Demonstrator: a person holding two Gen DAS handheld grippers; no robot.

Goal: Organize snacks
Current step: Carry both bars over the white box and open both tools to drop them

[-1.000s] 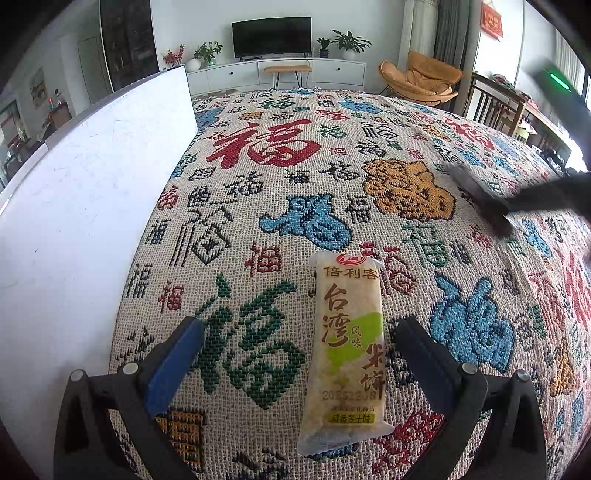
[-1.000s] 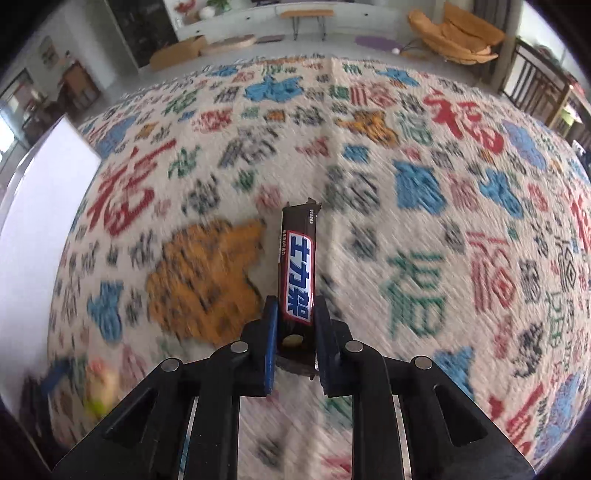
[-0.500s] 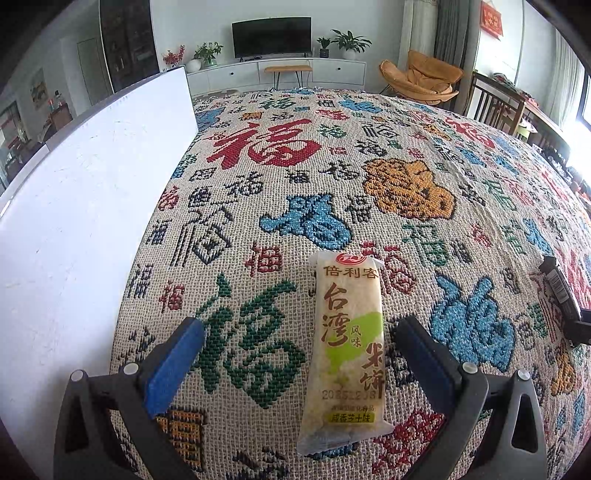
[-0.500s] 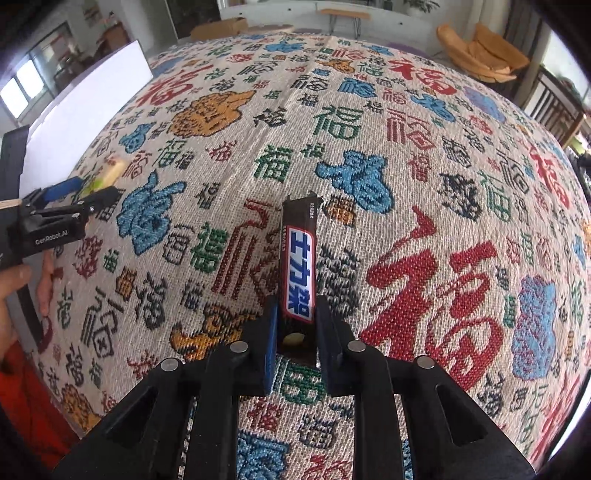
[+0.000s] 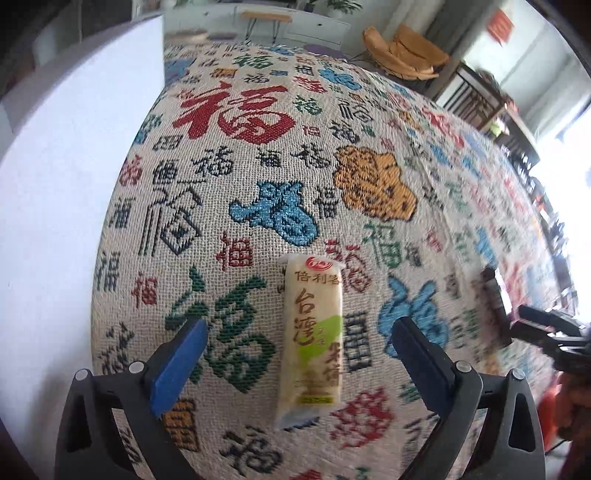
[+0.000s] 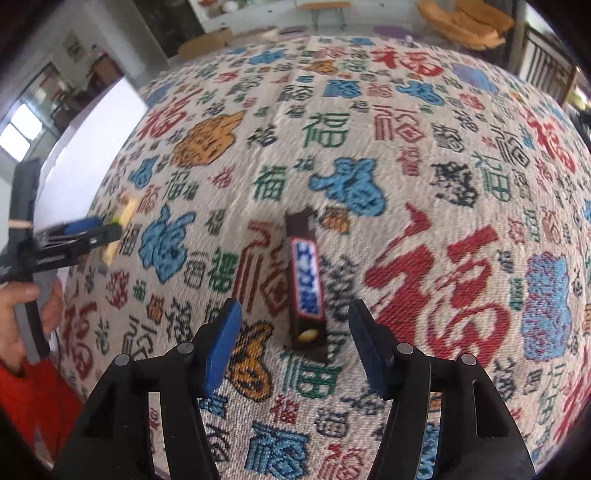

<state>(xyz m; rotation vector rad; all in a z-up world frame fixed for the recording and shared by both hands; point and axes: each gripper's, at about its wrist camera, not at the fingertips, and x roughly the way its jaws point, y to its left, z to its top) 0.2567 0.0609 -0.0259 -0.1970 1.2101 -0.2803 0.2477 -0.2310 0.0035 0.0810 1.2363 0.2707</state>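
A pale yellow rice-cracker packet point(image 5: 312, 332) with green print lies on the patterned tablecloth point(image 5: 280, 155). My left gripper point(image 5: 295, 343) is open, its blue pads either side of the packet, not touching it. A dark brown chocolate bar point(image 6: 306, 284) with a blue-and-white label lies on the cloth between the open fingers of my right gripper point(image 6: 293, 332), free of both pads. The bar also shows in the left wrist view point(image 5: 495, 291) at the far right, next to the right gripper. In the right wrist view the left gripper point(image 6: 92, 230) and cracker packet point(image 6: 120, 225) show at the left edge.
A white board point(image 5: 55, 206) stands along the table's left side. Beyond the table are an orange lounge chair point(image 5: 402, 48), a low white cabinet point(image 5: 291, 22) and dark wooden chairs point(image 5: 476, 99) at the right.
My right gripper has opened and let go of the chocolate bar, which now lies on the cloth. The left gripper has tilted its view a little; the cracker packet has not moved.
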